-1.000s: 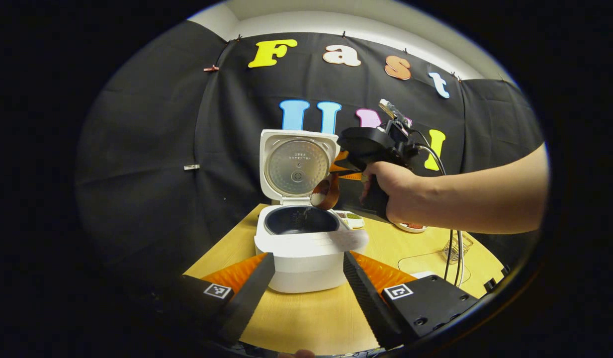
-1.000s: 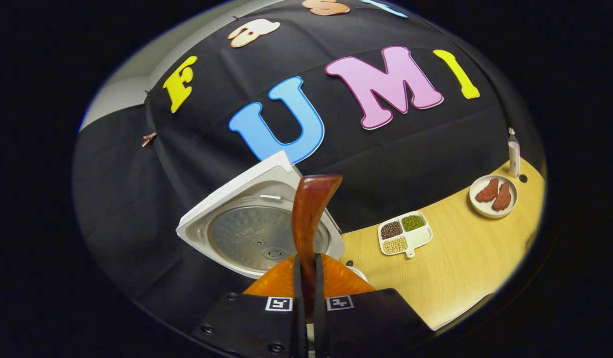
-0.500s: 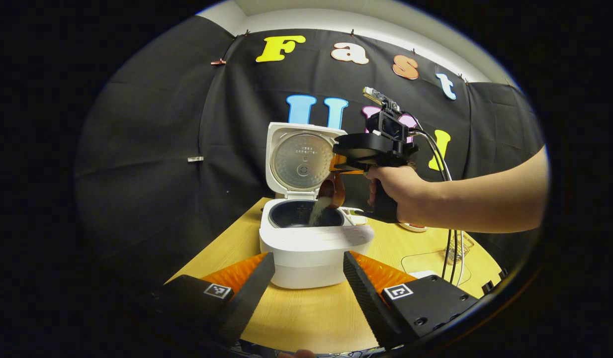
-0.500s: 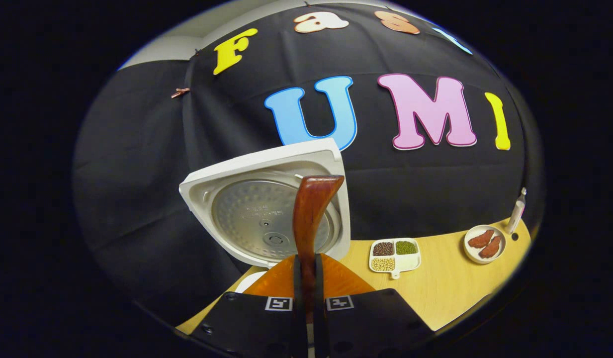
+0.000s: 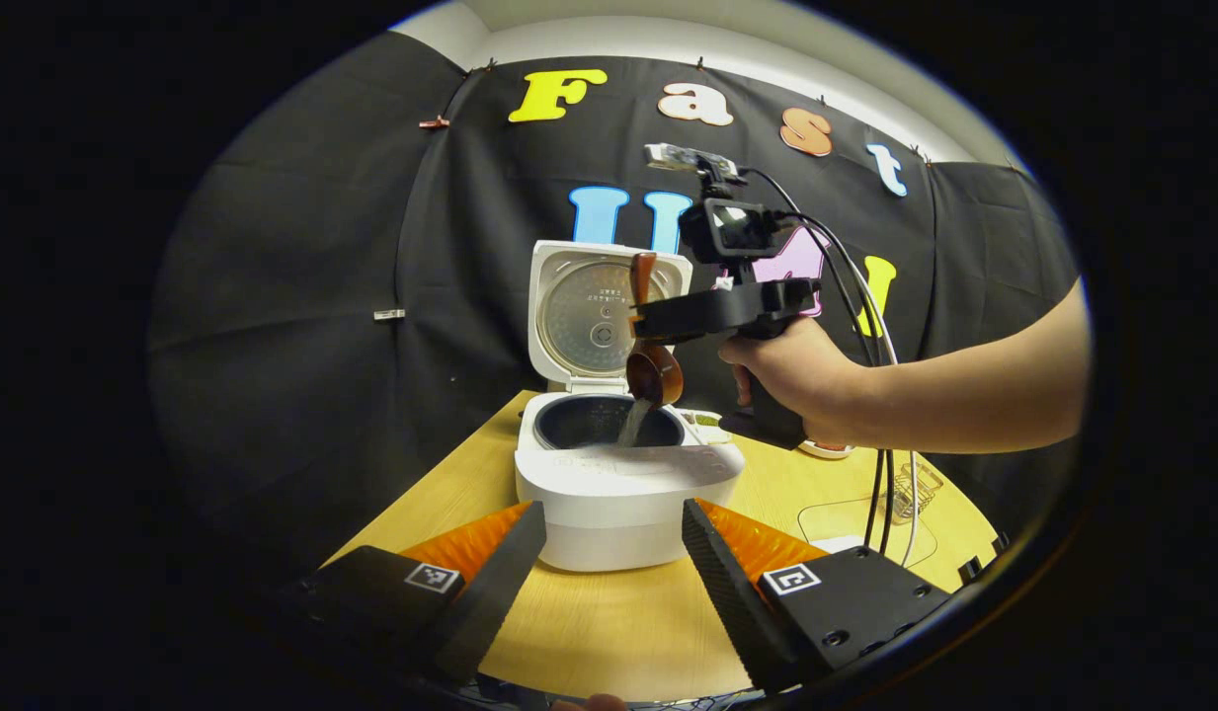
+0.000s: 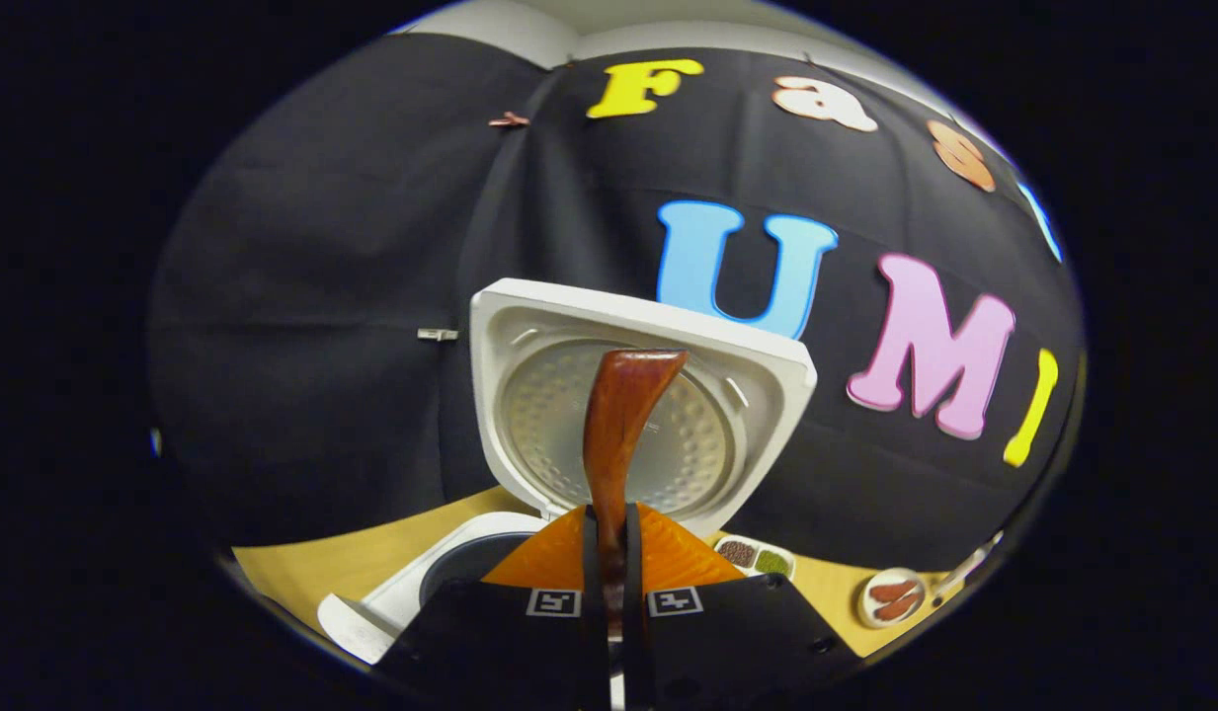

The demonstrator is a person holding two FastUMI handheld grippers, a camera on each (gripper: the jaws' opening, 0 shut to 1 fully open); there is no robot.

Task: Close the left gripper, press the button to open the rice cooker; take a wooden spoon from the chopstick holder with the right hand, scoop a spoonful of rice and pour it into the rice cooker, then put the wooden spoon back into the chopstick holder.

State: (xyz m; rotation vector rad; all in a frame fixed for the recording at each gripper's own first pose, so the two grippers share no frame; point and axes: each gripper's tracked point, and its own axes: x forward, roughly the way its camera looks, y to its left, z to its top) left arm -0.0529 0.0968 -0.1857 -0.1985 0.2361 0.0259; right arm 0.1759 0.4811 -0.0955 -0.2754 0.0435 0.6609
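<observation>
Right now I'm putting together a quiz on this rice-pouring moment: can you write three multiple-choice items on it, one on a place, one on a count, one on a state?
1. Where is the bowl of the wooden spoon?
A. Over the open pot of the rice cooker
B. Flat on the table
C. Beside the plate of meat

2. How many kinds of grain show in the divided dish in the right gripper view?
A. None
B. Two
C. Five

3. What state is the cooker's lid in?
A. Shut
B. Taken off and laid on the table
C. Swung up and open

Answers:
1 A, the bowl hangs above the pot, with rice streaming from it.
2 B, one dark and one green compartment show past the right gripper.
3 C, the lid stands upright behind the pot.
</observation>
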